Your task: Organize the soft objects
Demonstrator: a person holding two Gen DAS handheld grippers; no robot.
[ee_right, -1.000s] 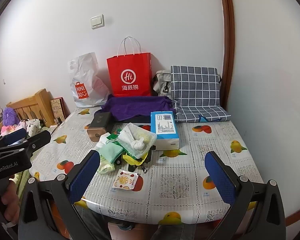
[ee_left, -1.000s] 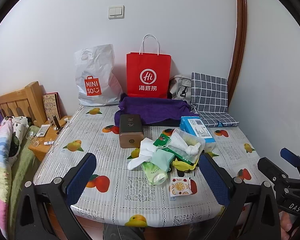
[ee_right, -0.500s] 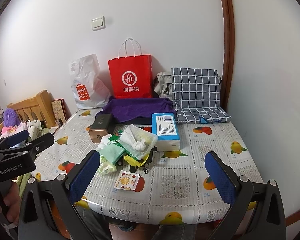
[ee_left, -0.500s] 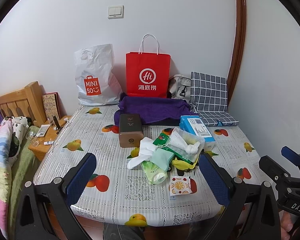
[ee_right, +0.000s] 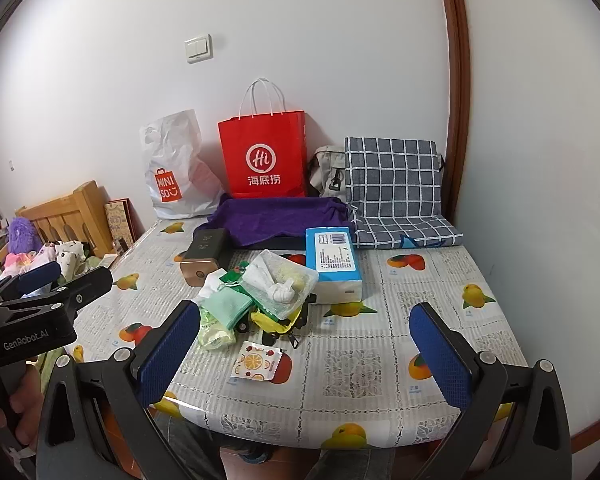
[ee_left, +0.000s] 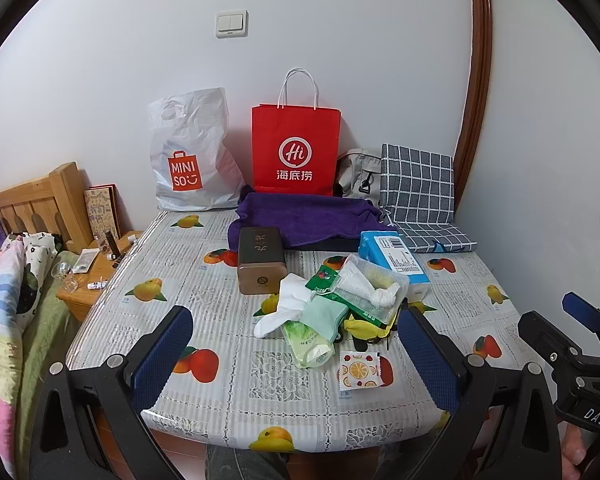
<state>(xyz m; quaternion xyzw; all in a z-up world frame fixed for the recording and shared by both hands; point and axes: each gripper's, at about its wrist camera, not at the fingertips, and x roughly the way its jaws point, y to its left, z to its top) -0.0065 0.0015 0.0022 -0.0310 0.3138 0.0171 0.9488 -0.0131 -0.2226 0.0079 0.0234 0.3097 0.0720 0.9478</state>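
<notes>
2 bags: white "MINISO" (ee_left: 188, 152), red "Hi" (ee_left: 296, 148).

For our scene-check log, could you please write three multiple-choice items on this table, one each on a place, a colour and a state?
1. Where does the brown rectangular tin lie?
A. left of the blue tissue box
B. inside the red paper bag
C. on the wooden nightstand

2. What colour is the folded towel at the table's back?
A. green
B. purple
C. orange

3. How is the left gripper?
A. shut on a sock
B. shut, empty
C. open, empty

Answers: 1 A, it sits leftward on the table; 2 B, plainly purple; 3 C, fingers apart, holding nothing.
</notes>
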